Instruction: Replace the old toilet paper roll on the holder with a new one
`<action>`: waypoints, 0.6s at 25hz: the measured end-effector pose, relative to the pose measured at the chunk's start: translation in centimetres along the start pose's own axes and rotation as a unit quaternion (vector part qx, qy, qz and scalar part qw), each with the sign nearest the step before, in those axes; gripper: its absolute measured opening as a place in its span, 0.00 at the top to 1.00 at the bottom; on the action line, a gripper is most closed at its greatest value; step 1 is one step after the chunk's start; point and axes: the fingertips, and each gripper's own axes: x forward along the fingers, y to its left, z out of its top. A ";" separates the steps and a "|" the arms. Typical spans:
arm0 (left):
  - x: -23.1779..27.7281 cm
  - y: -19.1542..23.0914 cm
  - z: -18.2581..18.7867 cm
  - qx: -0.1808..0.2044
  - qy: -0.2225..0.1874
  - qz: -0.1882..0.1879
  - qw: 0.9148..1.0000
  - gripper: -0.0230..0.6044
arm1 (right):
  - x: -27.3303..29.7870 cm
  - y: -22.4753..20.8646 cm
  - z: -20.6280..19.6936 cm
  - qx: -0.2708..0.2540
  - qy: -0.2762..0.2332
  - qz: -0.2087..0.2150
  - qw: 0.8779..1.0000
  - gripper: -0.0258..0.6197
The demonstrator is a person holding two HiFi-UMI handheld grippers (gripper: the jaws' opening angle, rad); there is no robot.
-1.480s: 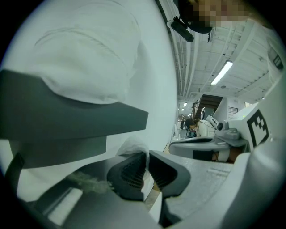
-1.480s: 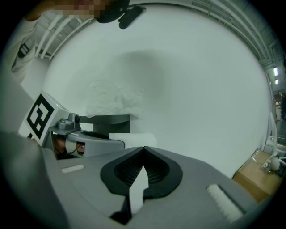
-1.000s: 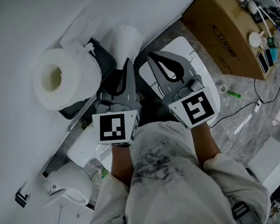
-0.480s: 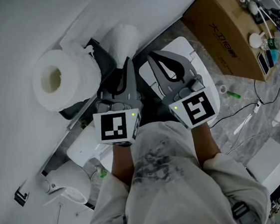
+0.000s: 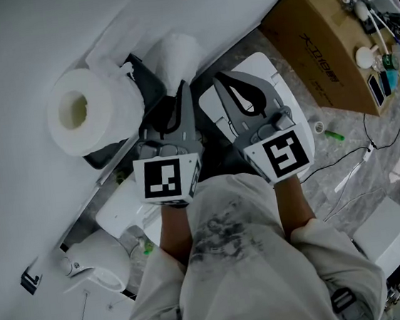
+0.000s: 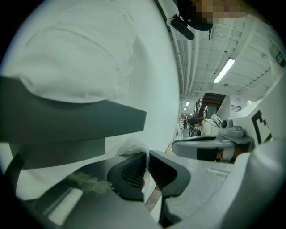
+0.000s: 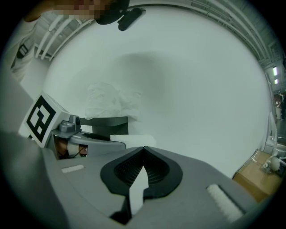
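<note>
Left gripper: jaws nearly together, clamped on thin paper sheet. Right gripper: jaws fully together, empty. Toilet paper roll on holder, left of both.

White toilet roll, white crumpled paper, grey left gripper and right gripper, black-and-white cubes, brown box at two o'clock.
</note>
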 end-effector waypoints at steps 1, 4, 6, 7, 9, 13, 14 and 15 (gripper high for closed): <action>0.1 -0.4 0.2 0.001 -0.003 -0.010 1.000 0.94 | 0.0 0.0 0.0 0.000 -0.001 -0.001 1.000 0.96; 1.6 -4.2 1.8 0.024 -0.014 -0.061 0.998 0.94 | -0.4 -1.1 0.1 0.005 -0.010 -0.020 1.000 0.96; 2.7 -5.4 3.0 0.007 -0.025 -0.059 0.998 0.94 | -1.1 -2.2 0.2 0.000 -0.003 -0.032 0.999 0.96; 2.9 -5.4 3.2 -0.001 -0.029 -0.061 0.998 0.94 | -1.5 -2.6 0.3 -0.005 0.001 -0.036 0.999 0.96; 3.0 -5.5 3.0 -0.006 -0.027 -0.063 0.998 0.94 | -2.3 -3.2 0.3 -0.008 0.003 -0.041 0.999 0.96; 2.9 -6.5 2.7 0.009 -0.015 -0.072 0.997 0.94 | -3.8 -3.9 0.2 0.008 0.005 -0.050 0.999 0.96; 2.8 -6.8 2.8 0.011 -0.015 -0.074 0.997 0.94 | -4.2 -4.1 0.3 0.010 0.004 -0.052 0.999 0.96; 2.7 -7.1 2.9 0.012 -0.016 -0.075 0.997 0.94 | -4.6 -4.3 0.5 0.009 0.003 -0.054 0.999 0.96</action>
